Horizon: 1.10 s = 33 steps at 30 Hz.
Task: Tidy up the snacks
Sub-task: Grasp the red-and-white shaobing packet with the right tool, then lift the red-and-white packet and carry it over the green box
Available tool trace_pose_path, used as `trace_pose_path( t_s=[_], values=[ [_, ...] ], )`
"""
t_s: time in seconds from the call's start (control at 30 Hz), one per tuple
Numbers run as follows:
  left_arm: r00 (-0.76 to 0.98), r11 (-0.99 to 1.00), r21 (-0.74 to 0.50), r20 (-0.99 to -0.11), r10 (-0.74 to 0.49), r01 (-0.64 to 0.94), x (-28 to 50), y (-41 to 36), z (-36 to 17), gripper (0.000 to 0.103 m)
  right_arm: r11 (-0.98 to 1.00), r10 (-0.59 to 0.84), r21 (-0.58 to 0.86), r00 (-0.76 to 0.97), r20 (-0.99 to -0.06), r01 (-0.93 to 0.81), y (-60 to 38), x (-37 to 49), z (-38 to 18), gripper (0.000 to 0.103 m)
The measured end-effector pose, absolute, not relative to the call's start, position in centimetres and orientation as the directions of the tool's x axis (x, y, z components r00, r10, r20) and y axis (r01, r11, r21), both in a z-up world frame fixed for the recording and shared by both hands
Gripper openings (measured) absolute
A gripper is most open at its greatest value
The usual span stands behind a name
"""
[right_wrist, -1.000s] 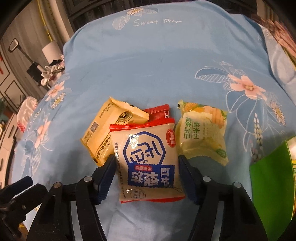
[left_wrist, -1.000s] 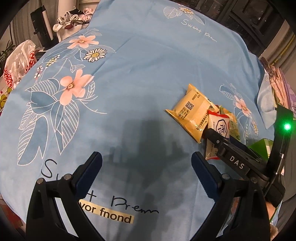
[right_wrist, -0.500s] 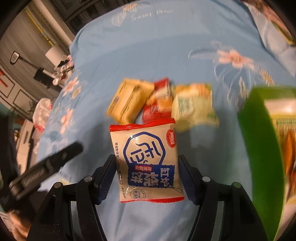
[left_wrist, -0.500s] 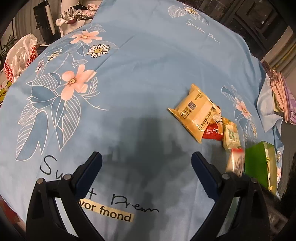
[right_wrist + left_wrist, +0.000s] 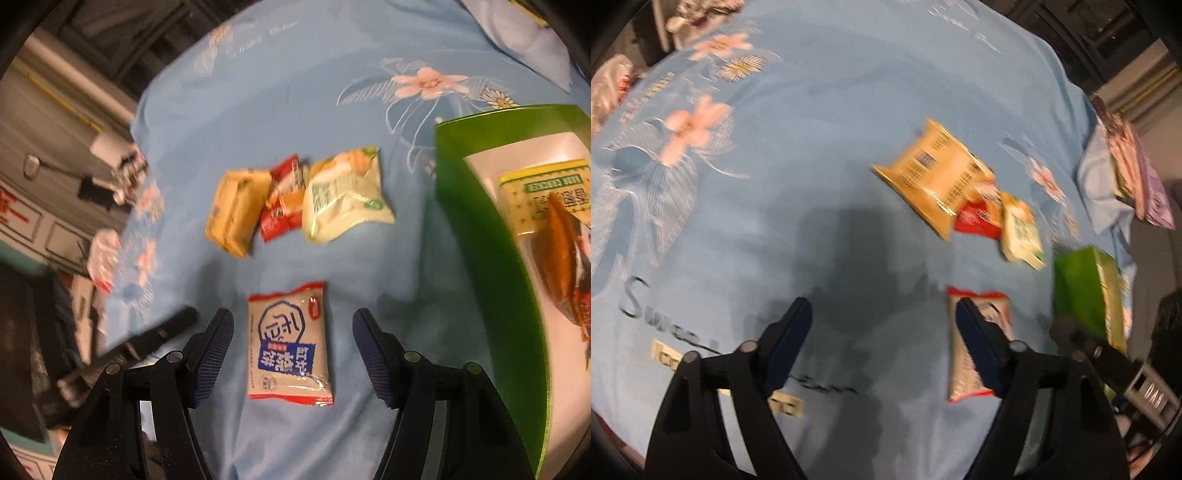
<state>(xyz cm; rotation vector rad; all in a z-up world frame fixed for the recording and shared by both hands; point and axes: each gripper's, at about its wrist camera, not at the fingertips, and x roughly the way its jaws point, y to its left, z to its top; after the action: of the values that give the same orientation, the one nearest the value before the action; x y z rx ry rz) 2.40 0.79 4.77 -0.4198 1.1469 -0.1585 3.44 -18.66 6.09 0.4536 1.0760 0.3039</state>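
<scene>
Right gripper [image 5: 291, 343]: jaws spread, white packet [image 5: 290, 345] lying loose between them on the bedspread [image 5: 258, 92].
Left gripper [image 5: 882, 328]: jaws closing on nothing.
Other snacks [image 5: 295, 201]: clustered mid-bedspread.
Green box [image 5: 480, 236]: at its right edge, partly filled.

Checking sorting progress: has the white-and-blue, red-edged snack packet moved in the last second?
Yes: the white-and-blue packet now lies clear of the yellow snack packet it overlapped, nearer the green cardboard box.
</scene>
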Motion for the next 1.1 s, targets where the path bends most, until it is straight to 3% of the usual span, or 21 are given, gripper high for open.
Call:
trace_pose_path(
  t_s=[0.07, 0.2, 0.57, 0.73, 1.1],
  values=[
    [0.39, 0.905, -0.422, -0.844, -0.369, -0.057, 2.2, -0.3, 4.5, 0.065, 0.847, 0.483, 0.532, 0.442, -0.756, -0.015, -19.3, 3.5, 5.8, 0.068],
    [0.337, 0.88, -0.476, -0.825, -0.453, 0.017, 1.6, -2.8, 3.9, 0.054, 0.828, 0.516, 0.561, 0.394, -0.761, 0.0, -18.9, 4.3, 4.5, 0.048],
    [0.319, 0.885, -0.456, -0.828, -0.461, 0.095, 1.2, -5.5, 2.9, 0.031, 0.821, 0.542, 0.571, 0.3, -0.785, 0.01, -17.0, 5.1, 1.6, 0.046],
    [0.363, 0.897, -0.422, -0.822, -0.439, 0.13, 0.8, -6.3, 3.6, 0.031, 0.831, 0.528, 0.557, 0.321, -0.786, -0.003, -17.2, 4.7, 2.4, 0.045],
    [0.512, 0.874, -0.427, -0.71, -0.483, 0.232, -0.6, -7.2, 7.6, 0.031, 0.854, 0.484, 0.514, 0.489, -0.726, -0.082, -18.5, 2.6, 7.8, 0.045]
  ],
)
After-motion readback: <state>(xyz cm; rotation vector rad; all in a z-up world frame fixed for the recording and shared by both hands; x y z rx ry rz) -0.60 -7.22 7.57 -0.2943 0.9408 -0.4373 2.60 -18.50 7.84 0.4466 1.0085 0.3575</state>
